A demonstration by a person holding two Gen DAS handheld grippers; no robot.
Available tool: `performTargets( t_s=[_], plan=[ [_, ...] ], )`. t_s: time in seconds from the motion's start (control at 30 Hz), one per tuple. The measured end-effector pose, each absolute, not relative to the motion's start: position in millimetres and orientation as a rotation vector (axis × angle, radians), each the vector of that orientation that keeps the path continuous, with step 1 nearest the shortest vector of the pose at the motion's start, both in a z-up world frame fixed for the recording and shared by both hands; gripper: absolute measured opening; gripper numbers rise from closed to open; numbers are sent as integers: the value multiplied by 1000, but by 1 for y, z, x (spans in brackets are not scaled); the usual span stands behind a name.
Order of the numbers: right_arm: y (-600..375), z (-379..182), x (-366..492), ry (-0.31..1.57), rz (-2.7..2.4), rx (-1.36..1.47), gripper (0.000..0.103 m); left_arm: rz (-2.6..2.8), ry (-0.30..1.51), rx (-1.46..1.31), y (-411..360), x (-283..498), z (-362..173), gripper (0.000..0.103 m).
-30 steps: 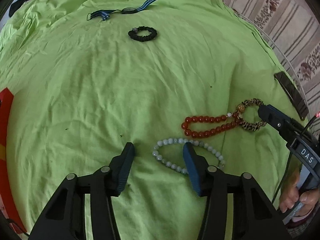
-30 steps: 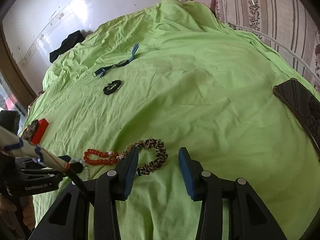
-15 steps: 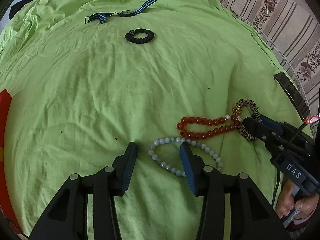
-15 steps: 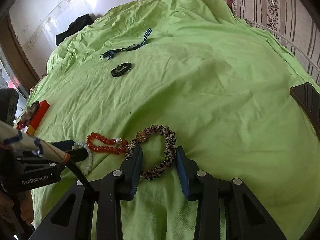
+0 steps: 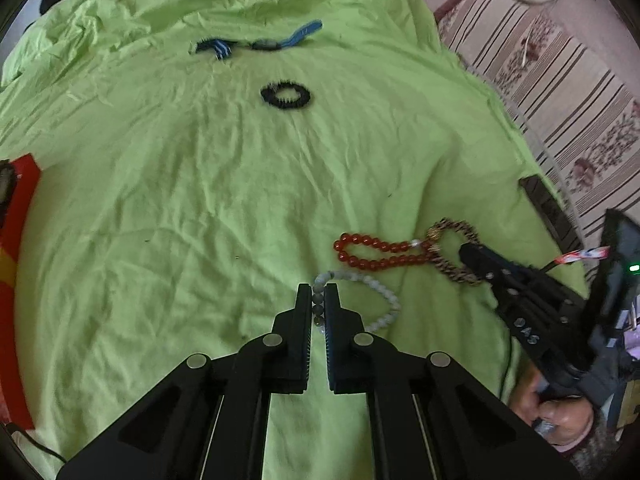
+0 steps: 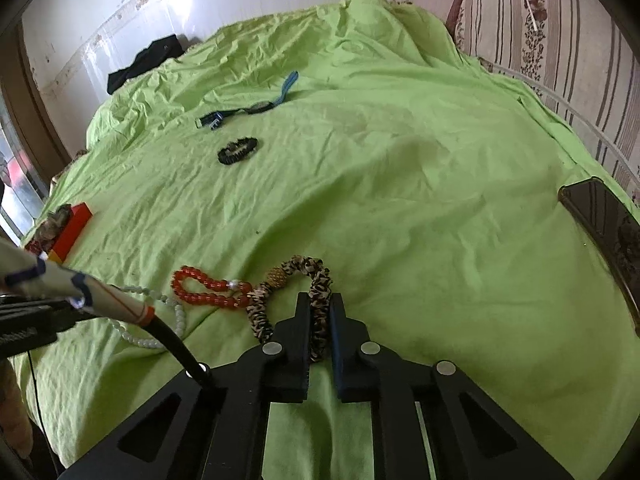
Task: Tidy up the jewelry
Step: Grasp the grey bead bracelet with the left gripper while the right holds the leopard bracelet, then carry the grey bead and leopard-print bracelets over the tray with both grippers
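2 claws [image 5: 318,300], 3 bracelets [image 5: 376,256], 1 watch [image 5: 264,44], 1 scrunchie [image 5: 285,96]

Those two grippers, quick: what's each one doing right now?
Left gripper: shut on the pale bead bracelet.
Right gripper: shut on the leopard-print scrunchie.
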State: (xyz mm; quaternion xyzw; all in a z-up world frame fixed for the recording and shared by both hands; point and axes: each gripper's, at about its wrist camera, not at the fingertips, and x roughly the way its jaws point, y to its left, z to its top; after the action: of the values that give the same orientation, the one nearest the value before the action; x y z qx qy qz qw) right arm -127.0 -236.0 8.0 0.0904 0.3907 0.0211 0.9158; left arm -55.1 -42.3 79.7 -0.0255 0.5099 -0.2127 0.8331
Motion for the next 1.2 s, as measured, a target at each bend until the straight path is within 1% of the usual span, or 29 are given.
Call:
performTargets(
  t_s=[0.2,0.47,0.73,1.0,1.2],
  plan=[
    [-239,21,-132,798,69,250,9,-442,1008,-101,-14,-81,114,6],
    [-233,64,-153,741,112,305,9,-388,924,-124,27,-111,145,6],
    [-201,95,-171,713,155,226,9,-328,864,-156,62,-135,164,6],
    [-158,109,-179,715,220,146,9,-287,819,-221,103,-151,179,6],
    [-122,117,-182,713,276,81,9,-234,814,-245,130,-158,180,6]
  ],
)
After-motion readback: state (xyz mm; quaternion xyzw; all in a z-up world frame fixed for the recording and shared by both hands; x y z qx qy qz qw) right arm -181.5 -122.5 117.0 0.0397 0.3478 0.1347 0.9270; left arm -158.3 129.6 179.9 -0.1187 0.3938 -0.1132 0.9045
